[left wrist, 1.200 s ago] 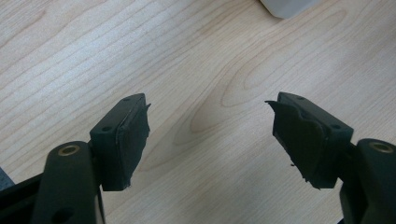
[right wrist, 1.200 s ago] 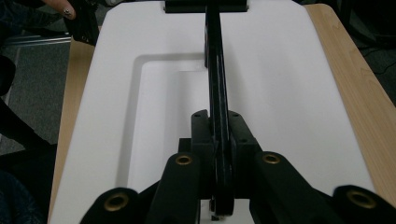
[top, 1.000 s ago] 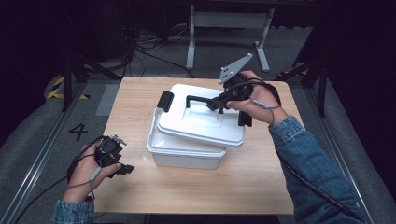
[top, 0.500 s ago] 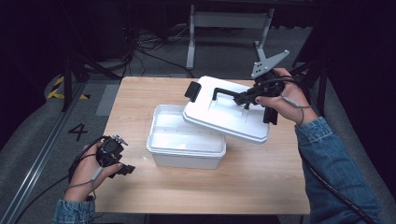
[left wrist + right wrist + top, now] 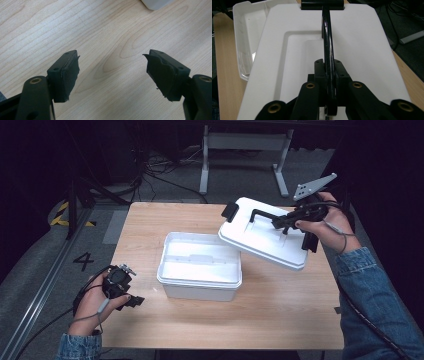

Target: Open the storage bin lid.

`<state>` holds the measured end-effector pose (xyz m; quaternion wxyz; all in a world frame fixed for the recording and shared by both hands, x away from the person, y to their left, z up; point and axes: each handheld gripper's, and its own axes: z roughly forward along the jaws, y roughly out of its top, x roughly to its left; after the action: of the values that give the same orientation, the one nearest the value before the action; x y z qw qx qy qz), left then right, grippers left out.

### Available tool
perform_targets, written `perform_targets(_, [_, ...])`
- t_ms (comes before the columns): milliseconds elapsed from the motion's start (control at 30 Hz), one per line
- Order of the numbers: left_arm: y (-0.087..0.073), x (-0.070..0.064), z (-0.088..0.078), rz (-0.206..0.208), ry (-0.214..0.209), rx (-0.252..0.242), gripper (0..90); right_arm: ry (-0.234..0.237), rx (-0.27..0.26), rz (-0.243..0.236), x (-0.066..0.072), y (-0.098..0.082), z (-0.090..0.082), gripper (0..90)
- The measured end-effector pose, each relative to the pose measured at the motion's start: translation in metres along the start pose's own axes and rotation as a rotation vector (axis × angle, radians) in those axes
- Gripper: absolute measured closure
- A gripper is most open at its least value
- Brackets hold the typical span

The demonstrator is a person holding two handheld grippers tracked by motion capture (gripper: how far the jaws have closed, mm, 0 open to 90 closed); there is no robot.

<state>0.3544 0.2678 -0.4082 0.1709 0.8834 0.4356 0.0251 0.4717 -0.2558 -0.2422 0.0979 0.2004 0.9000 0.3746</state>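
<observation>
Nearest the person, the left gripper (image 5: 134, 301) is resting at the table's (image 5: 280, 320) front left corner, its jaws standing wide apart over bare wood. Just beyond, the white box (image 5: 200, 267) is sitting open at mid-table. Farther off to the right, the right gripper (image 5: 278, 222) is clamping its jaws tight on the lid's black handle (image 5: 327, 42) and holding the white lid (image 5: 262, 237) in the air, tilted — its long axis running from the black latch (image 5: 230, 211) at far left down toward the near right. A second ago the lid was lying over the box; it is now hanging clear of it, to the right.
</observation>
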Motion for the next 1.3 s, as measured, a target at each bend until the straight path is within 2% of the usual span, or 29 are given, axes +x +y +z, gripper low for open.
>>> perform_targets(333, [-0.001,0.001,0.001,-0.001,0.007,-0.010,26.1,-0.056,0.000,0.086,-0.024,-0.029,-0.016,84.7])
perform_targets(533, [-0.001,0.001,0.001,0.000,0.007,-0.013,26.0,-0.080,0.014,0.124,-0.036,-0.045,-0.016,84.7])
perform_targets(767, [-0.001,0.001,0.001,0.005,0.011,-0.014,26.0,-0.099,0.022,0.195,-0.055,-0.071,-0.008,84.7])
perform_targets(933, [-0.001,0.001,0.002,-0.001,0.007,-0.007,26.0,-0.112,0.040,0.224,-0.064,-0.088,0.000,84.8])
perform_targets(1233, [-0.001,0.001,0.003,-0.001,0.009,-0.009,25.7,-0.127,0.051,0.259,-0.072,-0.112,0.018,84.7])
perform_targets(1300, [-0.001,0.002,0.004,0.009,0.012,-0.014,25.7,-0.130,0.052,0.263,-0.073,-0.117,0.023,84.7])
